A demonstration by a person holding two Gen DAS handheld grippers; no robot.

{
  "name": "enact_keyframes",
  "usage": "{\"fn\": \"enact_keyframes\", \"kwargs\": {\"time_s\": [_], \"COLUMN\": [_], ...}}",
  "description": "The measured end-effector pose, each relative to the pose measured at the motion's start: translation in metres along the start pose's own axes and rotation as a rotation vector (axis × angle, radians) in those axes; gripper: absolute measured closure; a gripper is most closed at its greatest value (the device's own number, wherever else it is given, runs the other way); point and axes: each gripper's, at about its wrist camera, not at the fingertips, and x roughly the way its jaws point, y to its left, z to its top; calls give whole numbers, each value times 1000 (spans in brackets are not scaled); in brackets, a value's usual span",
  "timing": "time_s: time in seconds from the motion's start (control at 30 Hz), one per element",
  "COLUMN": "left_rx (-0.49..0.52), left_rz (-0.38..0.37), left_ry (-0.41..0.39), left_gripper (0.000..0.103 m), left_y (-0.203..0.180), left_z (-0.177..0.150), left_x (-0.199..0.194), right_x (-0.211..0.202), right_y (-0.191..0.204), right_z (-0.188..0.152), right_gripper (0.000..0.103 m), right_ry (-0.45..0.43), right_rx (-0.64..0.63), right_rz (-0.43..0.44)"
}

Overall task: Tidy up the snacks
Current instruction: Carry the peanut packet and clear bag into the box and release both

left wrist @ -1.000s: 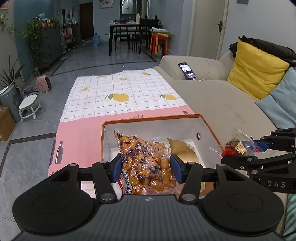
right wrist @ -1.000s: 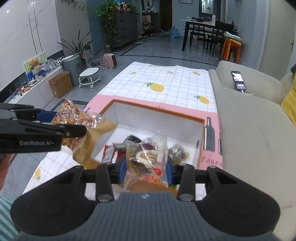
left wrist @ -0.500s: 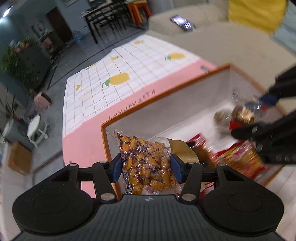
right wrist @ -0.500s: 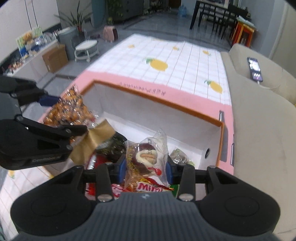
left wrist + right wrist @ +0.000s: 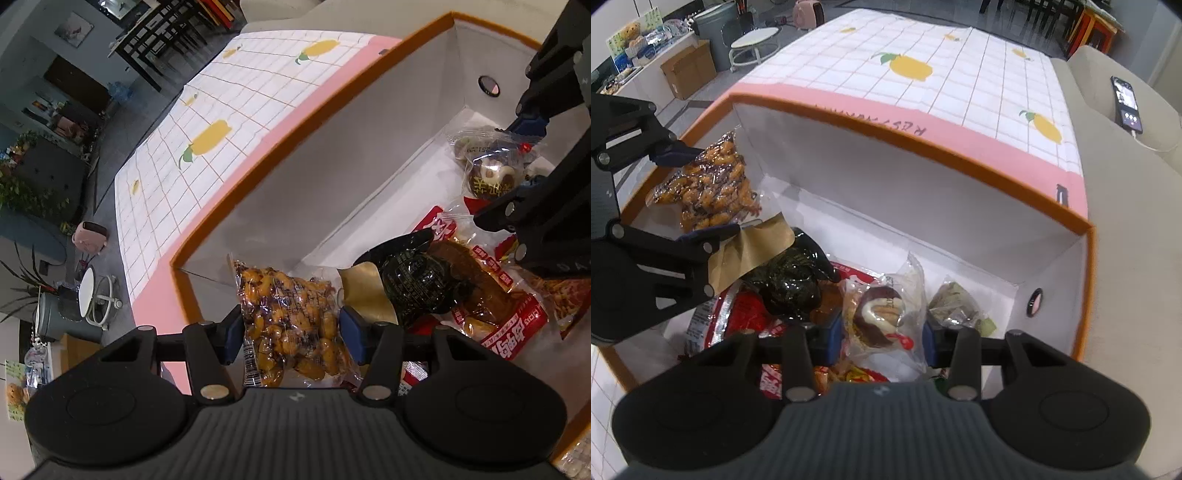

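An open white box with an orange rim point(image 5: 923, 142) stands on the pink-edged lemon cloth. My left gripper point(image 5: 291, 334) is shut on a clear bag of orange-brown nuts point(image 5: 291, 325) with a brown paper header, at the box's left end; the same gripper point(image 5: 698, 192) and nut bag point(image 5: 713, 184) show in the right wrist view. My right gripper point(image 5: 881, 332) is shut on a clear-wrapped chocolate pastry point(image 5: 882, 314), low inside the box; the pastry point(image 5: 491, 177) also shows at the right of the left wrist view. Both point steeply down.
In the box lie a black packet point(image 5: 794, 288), red packets point(image 5: 509, 332) and a greenish wrapped piece point(image 5: 953, 306). A beige sofa point(image 5: 1126, 240) with a phone point(image 5: 1126, 103) runs along the right. A stool point(image 5: 753, 40), a cardboard box and a bin stand on the floor at left.
Both grippers have come down from above the box to inside it, each with its packet still held. The left gripper has rolled, so the room now looks tilted.
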Motion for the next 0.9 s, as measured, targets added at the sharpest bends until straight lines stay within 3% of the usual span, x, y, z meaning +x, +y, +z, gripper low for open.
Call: {"fn": "enact_keyframes", "kwargs": {"time_s": [0.4, 0.5, 0.63, 0.9], "left_rx": [-8, -6, -13, -19], "left_rz": [17, 26, 39, 42], "left_ry": [-17, -26, -41, -75], "left_gripper": [22, 15, 14, 14], "left_y": [5, 7, 10, 8], "left_z": [1, 0, 2, 2], "left_x": [-4, -9, -17, -43], "right_x": [6, 2, -8, -32], "right_y": [-2, -2, -2, -1], "right_z": [3, 3, 4, 5], "right_gripper": [61, 57, 48, 47], "right_ry": [34, 29, 11, -19], "right_rx": [24, 33, 51, 46], "right_rz": [-3, -4, 1, -9]}}
